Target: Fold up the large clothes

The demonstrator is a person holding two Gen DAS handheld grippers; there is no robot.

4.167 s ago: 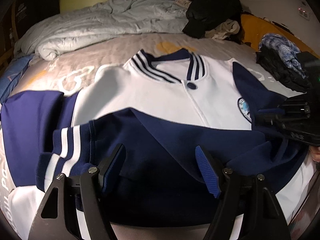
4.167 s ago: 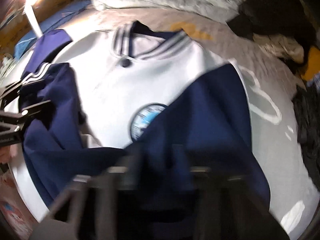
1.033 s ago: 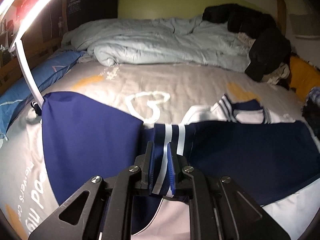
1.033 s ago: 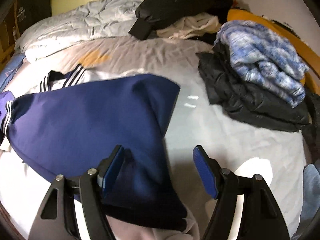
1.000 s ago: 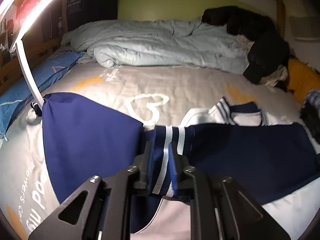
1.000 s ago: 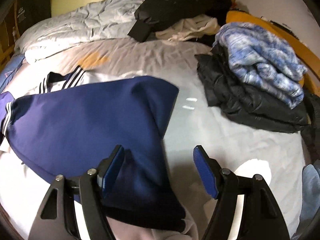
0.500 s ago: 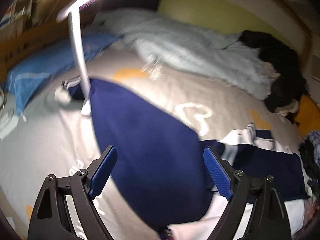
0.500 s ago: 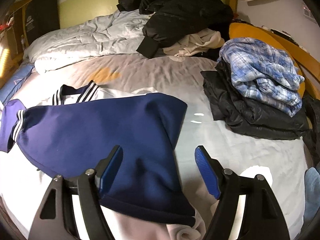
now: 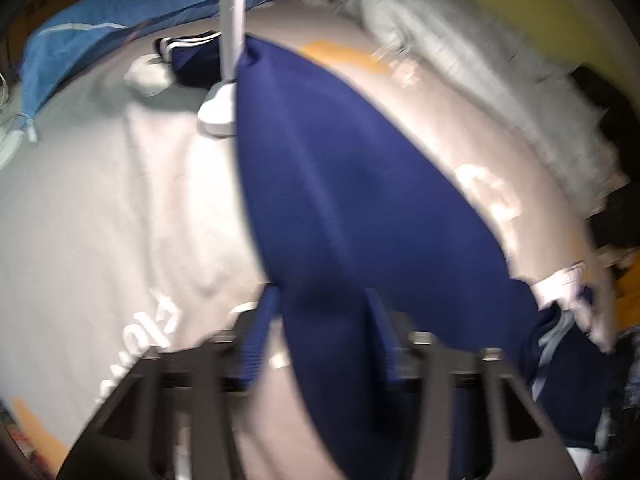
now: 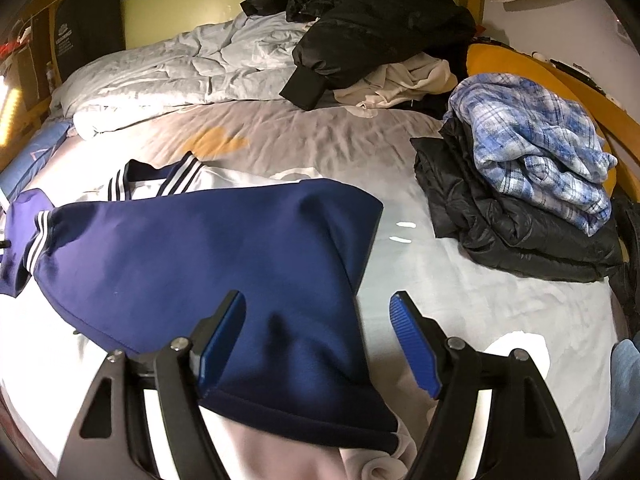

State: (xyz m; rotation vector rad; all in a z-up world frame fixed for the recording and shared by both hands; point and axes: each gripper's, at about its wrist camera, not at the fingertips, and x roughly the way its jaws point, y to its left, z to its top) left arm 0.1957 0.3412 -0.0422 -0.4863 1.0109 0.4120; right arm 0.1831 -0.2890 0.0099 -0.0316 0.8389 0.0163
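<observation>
A white and navy jacket lies on the bed, its striped collar showing. One navy sleeve is folded across the body, with its striped cuff at the left. My right gripper hovers open over that sleeve's near edge and grips nothing. The left wrist view is blurred. There the other navy sleeve stretches out over the grey sheet, its cuff at the far end. My left gripper straddles this sleeve near its shoulder end. Its jaws are closing with the fabric between them.
A white lamp pole stands on its base beside the far cuff. A blue pillow lies beyond. A crumpled duvet and black jackets sit at the headboard. Folded clothes are stacked at the right.
My left gripper let go of the striped cuff, opened wide, swung left and down to the outstretched sleeve, and its jaws have narrowed around it. The right gripper stayed put.
</observation>
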